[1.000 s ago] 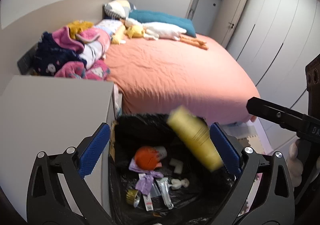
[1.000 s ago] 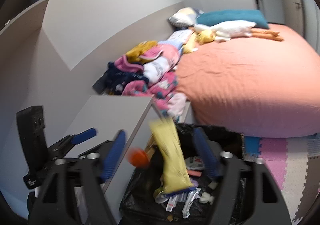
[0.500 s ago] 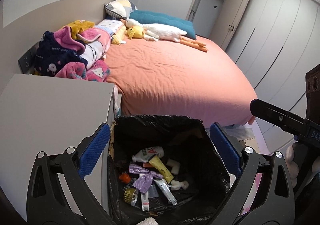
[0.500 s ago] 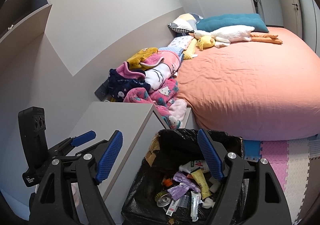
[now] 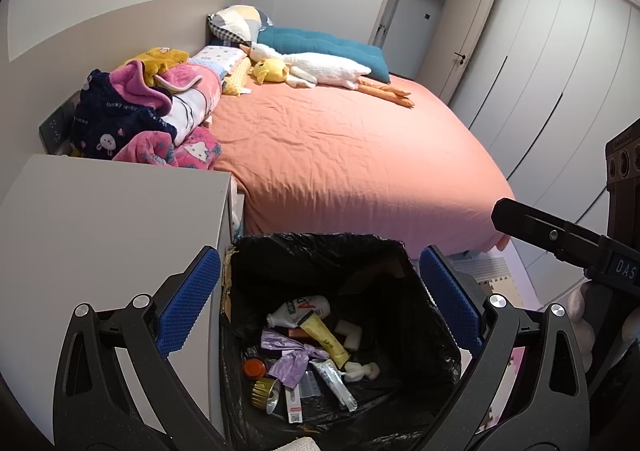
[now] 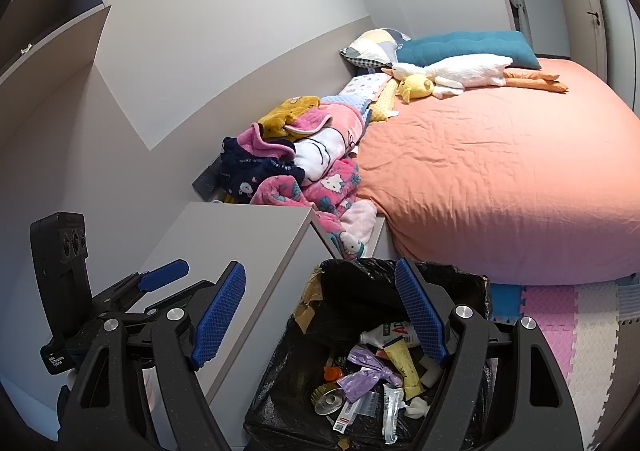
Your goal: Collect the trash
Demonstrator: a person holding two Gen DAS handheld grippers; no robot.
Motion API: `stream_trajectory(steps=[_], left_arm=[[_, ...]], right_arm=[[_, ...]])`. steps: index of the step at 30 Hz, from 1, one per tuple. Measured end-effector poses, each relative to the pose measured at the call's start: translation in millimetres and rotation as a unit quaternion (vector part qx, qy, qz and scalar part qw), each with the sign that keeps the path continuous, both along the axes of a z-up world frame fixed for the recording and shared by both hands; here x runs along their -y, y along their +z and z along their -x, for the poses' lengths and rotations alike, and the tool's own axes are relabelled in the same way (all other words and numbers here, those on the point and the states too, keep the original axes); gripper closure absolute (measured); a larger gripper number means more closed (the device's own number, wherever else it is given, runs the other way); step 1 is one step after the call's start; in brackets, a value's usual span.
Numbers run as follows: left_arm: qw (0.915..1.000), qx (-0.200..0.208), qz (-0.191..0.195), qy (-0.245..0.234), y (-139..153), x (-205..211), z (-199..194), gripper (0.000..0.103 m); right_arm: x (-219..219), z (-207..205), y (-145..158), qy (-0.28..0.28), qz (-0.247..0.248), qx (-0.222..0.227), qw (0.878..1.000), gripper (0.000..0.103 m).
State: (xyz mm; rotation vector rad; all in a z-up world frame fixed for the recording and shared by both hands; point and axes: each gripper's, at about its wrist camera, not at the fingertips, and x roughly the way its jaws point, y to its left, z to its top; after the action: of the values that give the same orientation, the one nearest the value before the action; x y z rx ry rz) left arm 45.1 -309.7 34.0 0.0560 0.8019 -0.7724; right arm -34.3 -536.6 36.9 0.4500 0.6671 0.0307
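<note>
Left wrist view: my left gripper (image 5: 320, 303) is spread wide with nothing between the pads, hanging over the bin (image 5: 436, 335). Risk as I judge it: the black liner rim sits close to both pads, at about 7 and 5 o'clock of the bin mouth, so if I pull back or drop carelessly a pad could snag the liner and tip or drag the bin. The trash lies below and just ahead of the jaws, at 6 o'clock in frame: yellow tube (image 5: 323, 338), white bottle (image 5: 300, 310), purple wrapper (image 5: 294, 365), orange cap (image 5: 255, 369), gold can (image 5: 265, 393). All of it is inside the liner, not touching my pads. The other tool's finger pokes in at 3 o'clock, apart from mine but near enough to clash if both move inward. Right wrist view: my right gripper (image 6: 320, 319) is also spread, empty, with its right pad over the bin (image 6: 472, 283) and its left pad over the grey cabinet (image 6: 240, 239). Risk here: the left pad is near the cabinet edge, so a sideways swing toward 9 o'clock could knock it; the left tool sits at 8 o'clock, close by. The tube (image 6: 406, 365), bottle (image 6: 390, 333), wrapper (image 6: 366, 371) and can (image 6: 330, 399) lie at 5 o'clock, below the right pad. I see no stray trash on the bed (image 6: 500, 179) or the cabinet top, so I can't tell what is left to collect.
</note>
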Motion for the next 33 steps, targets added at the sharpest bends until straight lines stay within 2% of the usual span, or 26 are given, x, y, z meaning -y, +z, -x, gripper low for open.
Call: stream_trajectory(steps=[33], left_arm=[[1.0, 0.004, 0.001, -0.007, 0.8, -0.3, 2.8, 0.007]], right_arm=[[-2.2, -2.8, 2.7, 0.004, 0.002, 0.0, 1.0, 0.025]])
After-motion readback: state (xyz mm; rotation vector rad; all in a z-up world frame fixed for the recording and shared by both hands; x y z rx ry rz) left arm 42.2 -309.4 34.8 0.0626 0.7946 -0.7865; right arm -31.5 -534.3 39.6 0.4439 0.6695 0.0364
